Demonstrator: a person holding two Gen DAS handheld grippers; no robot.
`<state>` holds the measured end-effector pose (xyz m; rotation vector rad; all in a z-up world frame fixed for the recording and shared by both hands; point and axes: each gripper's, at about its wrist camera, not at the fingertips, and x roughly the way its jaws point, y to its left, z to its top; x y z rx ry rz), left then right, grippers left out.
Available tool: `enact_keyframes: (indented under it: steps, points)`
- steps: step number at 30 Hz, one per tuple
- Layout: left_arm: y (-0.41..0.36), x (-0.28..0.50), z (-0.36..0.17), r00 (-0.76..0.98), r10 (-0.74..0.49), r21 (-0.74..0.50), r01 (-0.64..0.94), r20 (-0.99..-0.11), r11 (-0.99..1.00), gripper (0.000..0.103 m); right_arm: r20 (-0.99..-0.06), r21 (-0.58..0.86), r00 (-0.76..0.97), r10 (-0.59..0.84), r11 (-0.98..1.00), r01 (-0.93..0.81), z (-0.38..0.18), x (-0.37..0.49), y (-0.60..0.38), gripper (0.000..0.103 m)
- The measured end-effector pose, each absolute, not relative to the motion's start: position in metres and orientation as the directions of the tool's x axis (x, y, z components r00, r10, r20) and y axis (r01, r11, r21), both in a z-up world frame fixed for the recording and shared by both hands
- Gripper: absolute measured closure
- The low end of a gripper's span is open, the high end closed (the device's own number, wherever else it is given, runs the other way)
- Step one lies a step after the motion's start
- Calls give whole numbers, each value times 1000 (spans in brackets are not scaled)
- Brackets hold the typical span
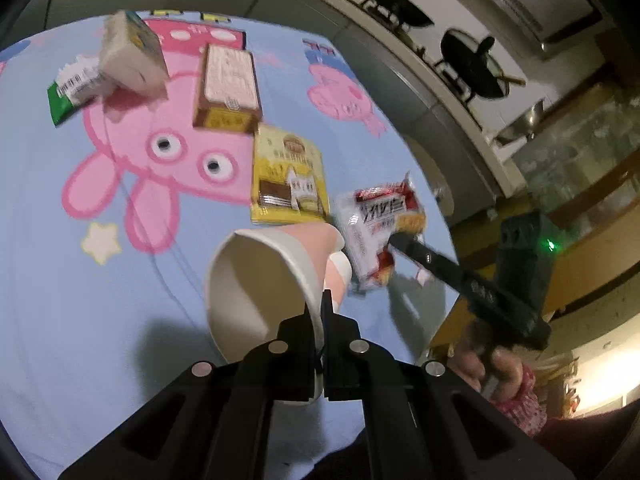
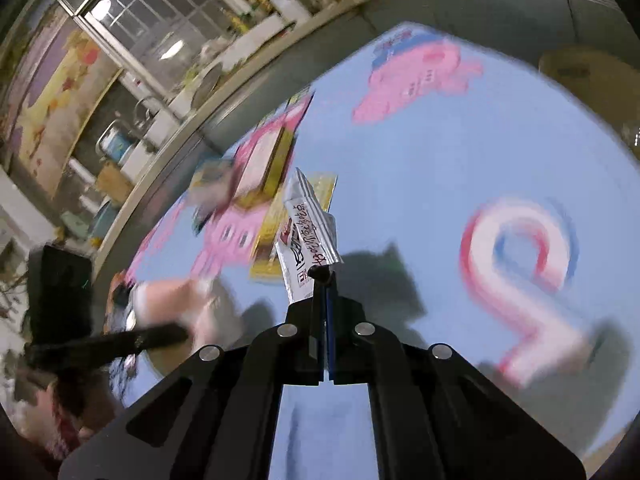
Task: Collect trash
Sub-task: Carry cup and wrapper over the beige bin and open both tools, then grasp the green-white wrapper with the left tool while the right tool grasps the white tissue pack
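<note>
Boxes point(image 1: 228, 88) crowding cloth's point(image 1: 80, 320) far side

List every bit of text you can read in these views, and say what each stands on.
Nothing reads cleanly.
Red-and-white snack wrapper: large dark print, Korean-looking, too blurred to quote.
Yellow packet: round logo and lines, illegible.
Brown box: print too small.
Green packet: barcode label, digits unreadable.
Tablecloth: no legible words.

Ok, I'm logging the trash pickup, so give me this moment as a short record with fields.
left tongs: shut on the paper cup's rim
right tongs: shut on the snack wrapper
still on the cartoon cloth: yellow packet, brown box, white carton, green packet
picture: motion-blurred
</note>
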<state>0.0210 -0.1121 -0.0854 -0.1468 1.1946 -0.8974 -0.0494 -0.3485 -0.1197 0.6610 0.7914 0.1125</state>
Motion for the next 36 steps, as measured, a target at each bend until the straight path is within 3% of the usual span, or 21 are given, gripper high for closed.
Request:
enact_keyframes:
  steps: [6,12,19,26,28,29,30,31,32,36]
  points:
    - [-131,19,-88,48,-640,-520,539,-767,663,100,-600,663,698,391,731,160,-139,-63,-356,103]
    - [-200,34,-55,28,-640,-473,648,-768,597,100,-536,666,805,254,713,219,-121,-69,-429,103]
    - [-366,61,-33,-56,-636,-442,765,-770,468,100,-539,647,842,11,645,405,-121,-88,-553,103]
    - [-515,66,-47,-104,-585,-398,825,-804,401,100,-593,617,801,-78,595,515,-145,-89,-635,100]
    - [-539,68,-58,-88,-557,-374,825,-826,424,81,-606,607,791,-85,594,529,-150,-84,-643,99]
    - [-545,69,-63,-81,-551,-369,821,-831,436,60,-612,599,786,-90,597,534,-153,-84,-646,95]
    - [-549,70,-66,-68,-545,-360,817,-836,450,40,-614,595,784,-92,598,537,-154,-84,-644,85]
    - [-551,71,-68,-43,-536,-342,812,-843,472,37,-613,594,784,-96,598,538,-154,-83,-644,78]
    - [-550,71,-68,-27,-536,-334,808,-843,484,36,-609,590,785,-113,596,544,-153,-84,-643,64]
    - [-526,70,-54,-17,-575,-358,798,-818,486,36,-578,582,797,-173,598,551,-142,-98,-637,61]
